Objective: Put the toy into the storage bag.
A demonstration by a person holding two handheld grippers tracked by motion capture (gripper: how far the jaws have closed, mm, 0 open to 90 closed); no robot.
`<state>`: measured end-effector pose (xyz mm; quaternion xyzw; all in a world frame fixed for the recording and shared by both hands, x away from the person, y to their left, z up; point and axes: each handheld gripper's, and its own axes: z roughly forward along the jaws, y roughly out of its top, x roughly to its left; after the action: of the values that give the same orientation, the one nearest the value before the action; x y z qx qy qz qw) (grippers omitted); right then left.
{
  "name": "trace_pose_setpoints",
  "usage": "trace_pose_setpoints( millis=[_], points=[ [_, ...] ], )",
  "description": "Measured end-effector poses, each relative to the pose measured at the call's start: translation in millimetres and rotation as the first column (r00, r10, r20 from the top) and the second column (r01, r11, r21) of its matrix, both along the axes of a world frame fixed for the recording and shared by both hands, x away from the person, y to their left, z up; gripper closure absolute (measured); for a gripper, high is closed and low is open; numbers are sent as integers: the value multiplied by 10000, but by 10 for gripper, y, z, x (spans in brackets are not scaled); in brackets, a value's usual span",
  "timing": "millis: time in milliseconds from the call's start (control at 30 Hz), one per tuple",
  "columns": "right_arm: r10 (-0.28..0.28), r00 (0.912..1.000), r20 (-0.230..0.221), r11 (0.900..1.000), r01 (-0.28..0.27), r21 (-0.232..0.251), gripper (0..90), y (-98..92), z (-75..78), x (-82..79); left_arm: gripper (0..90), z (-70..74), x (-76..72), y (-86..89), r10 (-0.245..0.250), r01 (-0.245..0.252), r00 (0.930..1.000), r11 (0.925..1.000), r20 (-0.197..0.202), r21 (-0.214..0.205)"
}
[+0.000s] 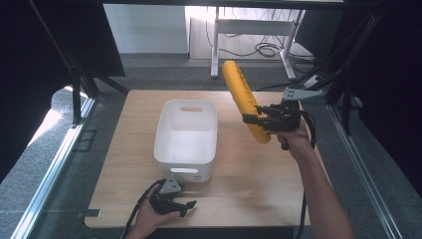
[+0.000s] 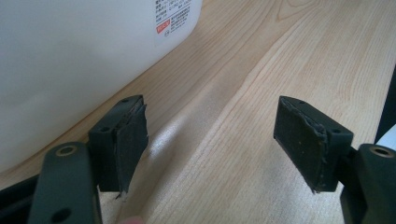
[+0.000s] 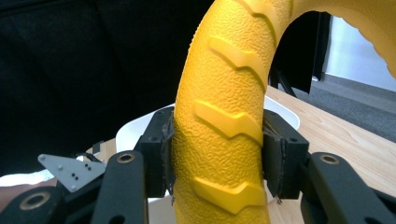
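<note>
Currently, held object: a yellow ring (image 1: pixel 242 98) with raised treads is clamped near its lower end by the right gripper (image 1: pixel 259 120), lifted above the bench (image 1: pixel 259 174) at 3 o'clock of the white bin (image 1: pixel 185 149).
Left gripper (image 1: pixel 185 206): jaws are held apart, empty, low at 6 o'clock of the bin.
Risk: the ring may be swung or dropped onto the bin rim, since most of its length is left unsupported above the grip.
</note>
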<state>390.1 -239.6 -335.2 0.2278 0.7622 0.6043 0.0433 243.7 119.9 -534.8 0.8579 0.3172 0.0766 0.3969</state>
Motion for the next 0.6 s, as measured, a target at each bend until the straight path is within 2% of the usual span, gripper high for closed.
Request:
trace_pose_setpoints(
  millis=[300,600],
  points=[
    [238,9995,206,9991,-245,358,516,126,104,-76,260,0,-1,0,21,-21,10000,10000,-15,-32],
    [482,9985,241,9980,-491,391,515,215,173,-95,260,0,-2,-1,33,-33,10000,10000,-29,-37]
  ],
)
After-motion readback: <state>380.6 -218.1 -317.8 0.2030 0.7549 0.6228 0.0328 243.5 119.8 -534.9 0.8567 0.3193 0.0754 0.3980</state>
